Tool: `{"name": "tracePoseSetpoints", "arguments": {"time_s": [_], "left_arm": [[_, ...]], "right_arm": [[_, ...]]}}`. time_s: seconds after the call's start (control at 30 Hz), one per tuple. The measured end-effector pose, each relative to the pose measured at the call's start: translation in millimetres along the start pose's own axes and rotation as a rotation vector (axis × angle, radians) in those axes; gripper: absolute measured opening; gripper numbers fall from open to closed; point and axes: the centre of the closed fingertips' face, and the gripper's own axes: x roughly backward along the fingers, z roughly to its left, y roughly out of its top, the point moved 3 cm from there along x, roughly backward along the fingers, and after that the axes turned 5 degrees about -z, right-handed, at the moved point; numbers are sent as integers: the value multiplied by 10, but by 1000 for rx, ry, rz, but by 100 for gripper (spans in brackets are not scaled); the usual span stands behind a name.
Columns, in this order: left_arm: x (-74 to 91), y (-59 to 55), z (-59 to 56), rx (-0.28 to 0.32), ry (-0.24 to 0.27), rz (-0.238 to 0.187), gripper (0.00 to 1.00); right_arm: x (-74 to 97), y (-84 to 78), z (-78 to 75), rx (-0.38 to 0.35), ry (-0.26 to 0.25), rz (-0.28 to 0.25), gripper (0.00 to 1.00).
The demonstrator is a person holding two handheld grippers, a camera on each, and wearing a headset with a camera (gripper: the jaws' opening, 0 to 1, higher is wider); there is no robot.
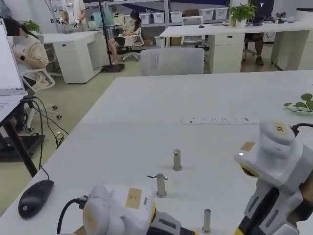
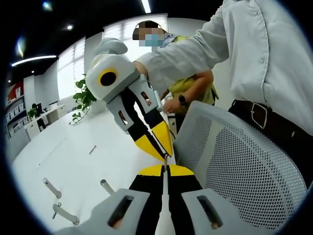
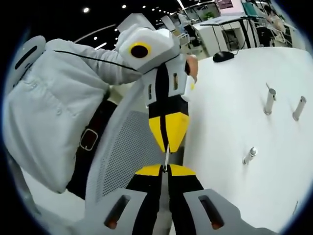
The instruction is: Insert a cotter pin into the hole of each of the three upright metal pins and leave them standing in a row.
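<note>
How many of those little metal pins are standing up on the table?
3. The far pin stands at the back, the middle pin has a cotter pin through its top, and the near pin stands closest. None seems hidden.

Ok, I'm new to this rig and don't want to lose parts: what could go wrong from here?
1. The left tongs and the right tongs seem to pinch one thin cotter pin tip to tip, at the edge of the table by the mesh chair. A slip in this handover could drop it off the table.
2. The nearest upright pin stands bare close to the tongs. Moving in could topple it.
</note>
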Motion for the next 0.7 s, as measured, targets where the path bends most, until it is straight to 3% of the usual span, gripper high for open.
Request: {"name": "tracePoseSetpoints", "arguments": {"time_s": [0.03, 0.23, 0.53, 0.7], "left_arm": [[1, -4, 3, 2, 1, 1, 0], [-10, -31, 23, 10, 7, 9, 0], [25, -81, 117, 58, 47, 18, 0], [20, -91, 143, 47, 59, 25, 0]], "right_arm": [[-1, -6, -17, 46, -20, 17, 6], [-33, -28, -15, 120, -93, 72, 6], [6, 23, -59, 221, -225, 104, 6], [18, 22, -83, 237, -246, 119, 6]]}}
